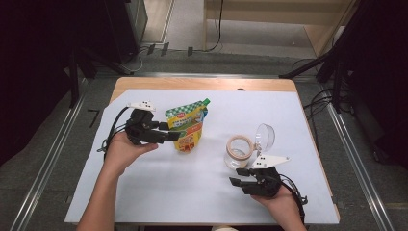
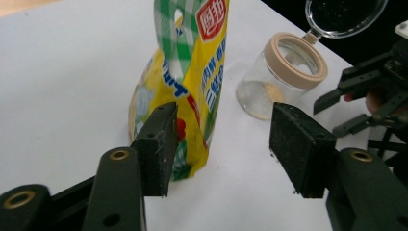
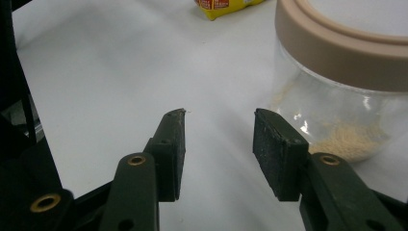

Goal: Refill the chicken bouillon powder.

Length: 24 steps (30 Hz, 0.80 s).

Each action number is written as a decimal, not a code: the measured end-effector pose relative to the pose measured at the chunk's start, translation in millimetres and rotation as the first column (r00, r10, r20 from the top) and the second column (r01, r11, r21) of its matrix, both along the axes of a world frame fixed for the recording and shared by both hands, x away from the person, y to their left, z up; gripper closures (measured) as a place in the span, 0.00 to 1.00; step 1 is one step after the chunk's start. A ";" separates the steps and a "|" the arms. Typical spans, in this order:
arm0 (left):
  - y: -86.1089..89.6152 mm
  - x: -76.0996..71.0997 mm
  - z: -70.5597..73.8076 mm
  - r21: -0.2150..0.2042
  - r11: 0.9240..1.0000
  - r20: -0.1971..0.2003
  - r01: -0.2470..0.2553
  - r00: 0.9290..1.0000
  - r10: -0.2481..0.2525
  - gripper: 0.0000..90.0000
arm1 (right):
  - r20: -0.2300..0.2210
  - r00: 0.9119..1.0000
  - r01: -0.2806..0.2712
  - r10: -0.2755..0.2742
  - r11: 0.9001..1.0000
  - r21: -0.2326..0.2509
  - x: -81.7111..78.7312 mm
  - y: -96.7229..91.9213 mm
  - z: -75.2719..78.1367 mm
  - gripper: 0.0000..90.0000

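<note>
The yellow and green pouch is standing upright on the white sheet that is covering the wooden table, toward the left of the high view, with its green checked top leaning slightly away from the person. In the left gripper view the pouch is rising in front of the jaws, its lower edge just beside the inner face of the left pad and partly between the two pads, while the other pad is standing well clear of it. The left gripper is being held level by the person's left hand and is pointing at the pouch's side; its jaws are standing moderately wide and are not pressing on the pouch. To the right, the glass jar with a beige rim is sitting open, its clear hinged lid tipped back, and a thin layer of pale crumbs is lying at its bottom. The right gripper, in the person's right hand, is resting near the front edge just beside the jar, its jaws parted with nothing between them. In the right gripper view the jar is looming just beyond the right pad, apart from it.
</note>
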<state>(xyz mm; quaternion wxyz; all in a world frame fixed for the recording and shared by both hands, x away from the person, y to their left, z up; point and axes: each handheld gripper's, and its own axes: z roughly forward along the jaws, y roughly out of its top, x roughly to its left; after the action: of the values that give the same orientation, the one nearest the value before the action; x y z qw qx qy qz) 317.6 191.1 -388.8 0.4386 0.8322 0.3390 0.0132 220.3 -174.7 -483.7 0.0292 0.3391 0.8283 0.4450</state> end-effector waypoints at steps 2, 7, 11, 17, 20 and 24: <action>-2.3 1.6 -0.9 -0.004 1.000 0.006 0.003 1.000 -0.003 0.63 | -0.001 1.000 0.003 -0.003 1.000 0.003 -0.4 0.0 -0.2 0.63; -10.7 9.2 -4.4 0.005 1.000 -0.012 -0.018 1.000 0.018 0.64 | 0.003 1.000 -0.003 0.003 1.000 -0.002 -2.3 3.0 -1.7 0.63; -17.3 14.5 -7.9 -0.009 0.999 -0.036 -0.031 0.999 0.030 0.67 | 0.011 1.000 -0.010 0.010 1.000 -0.003 -3.4 8.2 -2.9 0.63; -24.5 16.8 -14.8 0.010 0.999 -0.031 -0.038 0.999 0.038 0.79 | 0.032 0.999 -0.019 0.019 1.000 0.003 -2.7 16.5 -5.7 0.63; -24.1 15.5 -15.0 0.018 0.999 -0.017 -0.051 0.999 0.052 0.85 | 0.034 0.999 -0.023 0.023 1.000 0.000 -2.7 20.2 -6.9 0.63; -24.6 13.4 -14.1 0.035 0.998 0.014 -0.056 0.998 0.056 0.93 | 0.032 0.999 -0.033 0.033 0.999 -0.004 -3.6 24.1 -9.0 0.63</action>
<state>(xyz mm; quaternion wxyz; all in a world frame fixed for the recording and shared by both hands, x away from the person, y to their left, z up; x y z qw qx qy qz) 331.0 166.5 -402.9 0.4254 0.8300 0.3590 0.0371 216.7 -150.6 -492.7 0.0356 0.3181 0.8339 0.4496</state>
